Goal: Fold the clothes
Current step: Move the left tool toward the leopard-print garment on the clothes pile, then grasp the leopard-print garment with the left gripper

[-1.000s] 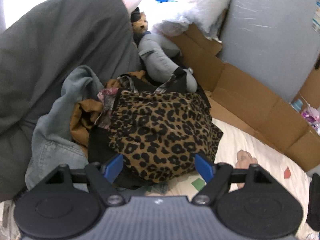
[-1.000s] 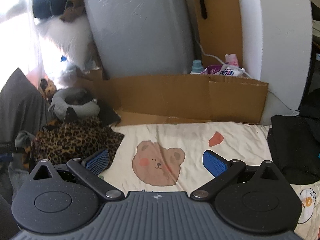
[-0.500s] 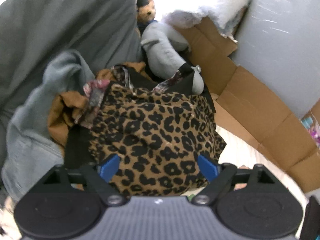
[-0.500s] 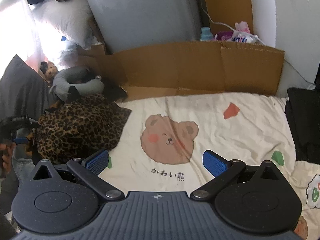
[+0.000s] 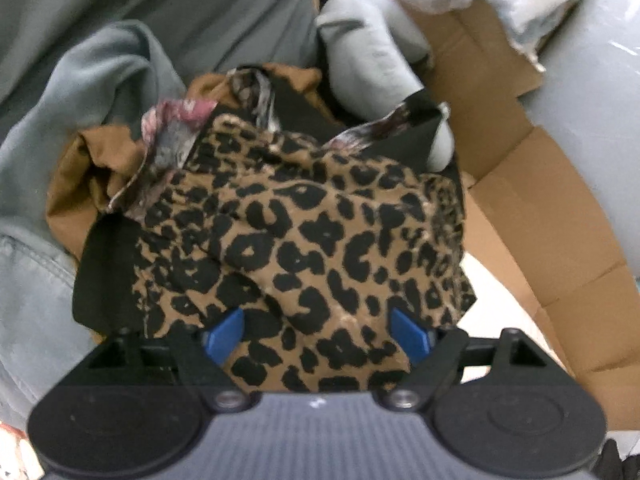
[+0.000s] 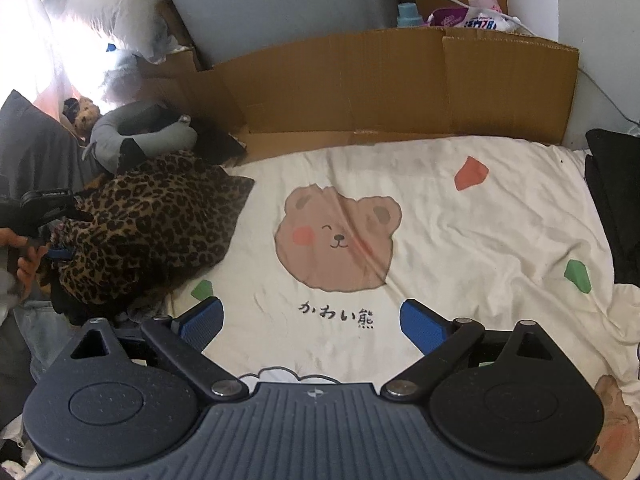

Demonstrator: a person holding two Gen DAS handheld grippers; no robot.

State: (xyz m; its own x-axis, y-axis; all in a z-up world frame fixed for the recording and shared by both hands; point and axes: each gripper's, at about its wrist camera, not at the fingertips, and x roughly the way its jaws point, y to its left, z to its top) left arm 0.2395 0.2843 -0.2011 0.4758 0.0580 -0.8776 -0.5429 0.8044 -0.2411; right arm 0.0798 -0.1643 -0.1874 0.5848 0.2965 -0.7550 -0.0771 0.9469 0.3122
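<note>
A leopard-print garment (image 5: 304,232) tops a pile of clothes at the bed's left side, also visible in the right wrist view (image 6: 160,216). My left gripper (image 5: 316,320) is pushed down into it. Its jaws are closing from wide apart, with a hump of leopard cloth between the blue pads (image 5: 222,334), not pinched. Under the leopard piece lie a brown garment (image 5: 80,184), a floral cloth (image 5: 172,136) and black fabric (image 5: 104,276). My right gripper (image 6: 310,308) hangs open over the cream bear-print sheet (image 6: 480,240) with nothing between its fingers.
A grey-blue garment (image 5: 100,80) and a dark grey cushion (image 5: 200,4) flank the pile on the left. A grey neck pillow (image 6: 136,136) lies behind it. Cardboard (image 6: 400,84) walls the bed's far edge. Black clothes (image 6: 612,208) sit at the right. A hand (image 6: 24,256) holds the left gripper.
The left gripper has dropped forward onto the pile; leopard cloth now fills the space between its fingers. The right gripper has sunk toward the sheet and stays open.
</note>
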